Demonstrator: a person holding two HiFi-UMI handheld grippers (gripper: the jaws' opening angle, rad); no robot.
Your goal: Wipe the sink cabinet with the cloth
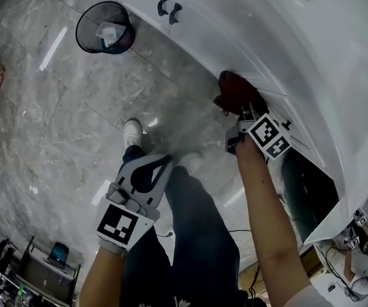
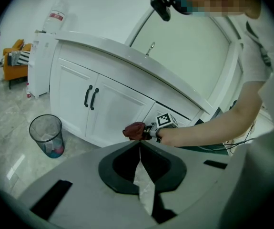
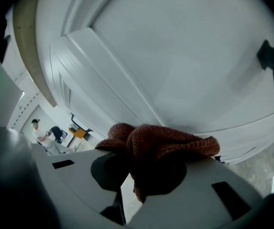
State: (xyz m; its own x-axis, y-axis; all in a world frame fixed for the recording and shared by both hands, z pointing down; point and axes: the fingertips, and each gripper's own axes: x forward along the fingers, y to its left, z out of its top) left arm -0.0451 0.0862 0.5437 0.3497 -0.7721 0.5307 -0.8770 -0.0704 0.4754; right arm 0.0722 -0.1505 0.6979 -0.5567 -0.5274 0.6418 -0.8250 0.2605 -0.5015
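1. The floor (image 1: 56, 139) is made of shiny grey stone tiles, with a bright strip of light on it.
2. A black mesh bin (image 1: 105, 27) stands on the floor with some trash inside.
3. The wall (image 2: 103, 4) is white.
4. An orange chair (image 2: 13, 56) sits far off, beside a tall white water cooler (image 2: 44, 56).

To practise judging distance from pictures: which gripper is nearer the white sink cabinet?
Right. The right gripper holds the dark red knitted cloth against the white sink cabinet; the left gripper hangs over the grey floor, apart from the cabinet.
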